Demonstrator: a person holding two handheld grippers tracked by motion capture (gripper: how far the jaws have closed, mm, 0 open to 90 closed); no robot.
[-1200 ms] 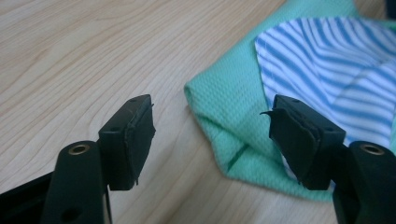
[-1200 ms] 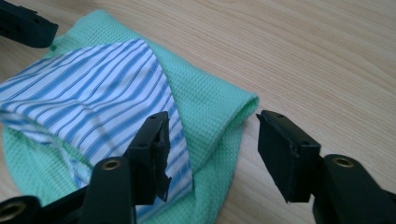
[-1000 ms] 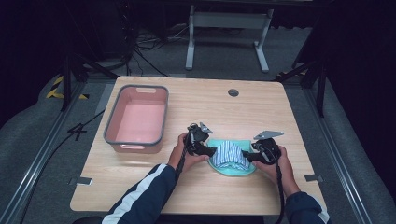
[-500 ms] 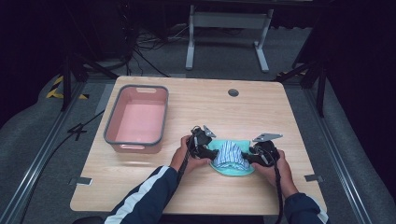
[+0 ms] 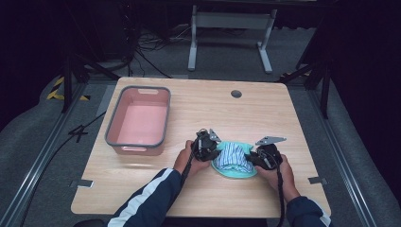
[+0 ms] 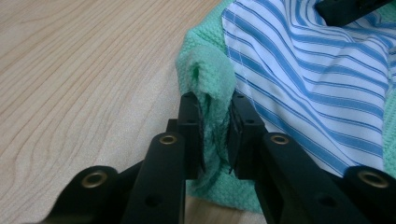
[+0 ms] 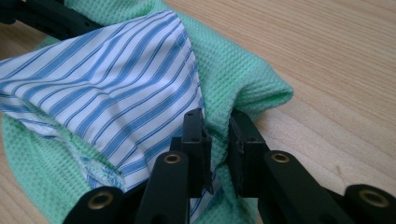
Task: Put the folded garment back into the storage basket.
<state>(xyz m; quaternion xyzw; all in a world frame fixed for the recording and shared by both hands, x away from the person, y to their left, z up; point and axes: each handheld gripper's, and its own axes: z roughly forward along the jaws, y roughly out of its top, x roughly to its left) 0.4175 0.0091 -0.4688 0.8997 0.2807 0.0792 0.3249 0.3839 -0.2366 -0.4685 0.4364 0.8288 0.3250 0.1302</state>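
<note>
Jaws of left gripper (image 6: 215, 135) and right gripper (image 7: 218, 149) each pinch the waffle-textured green cloth (image 5: 235, 171) under striped fabric (image 5: 235, 157).

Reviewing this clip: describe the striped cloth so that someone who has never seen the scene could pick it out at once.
On the wooden table, look right of the pink bin, at the near edge between the left gripper and right gripper. The striped cloth lies bunched on a green towel. Its blue and white stripes set it apart from the plain green waffle weave beneath.

Waffle-weave green cloth (image 6: 205, 74), matt wood table (image 5: 198, 109)
</note>
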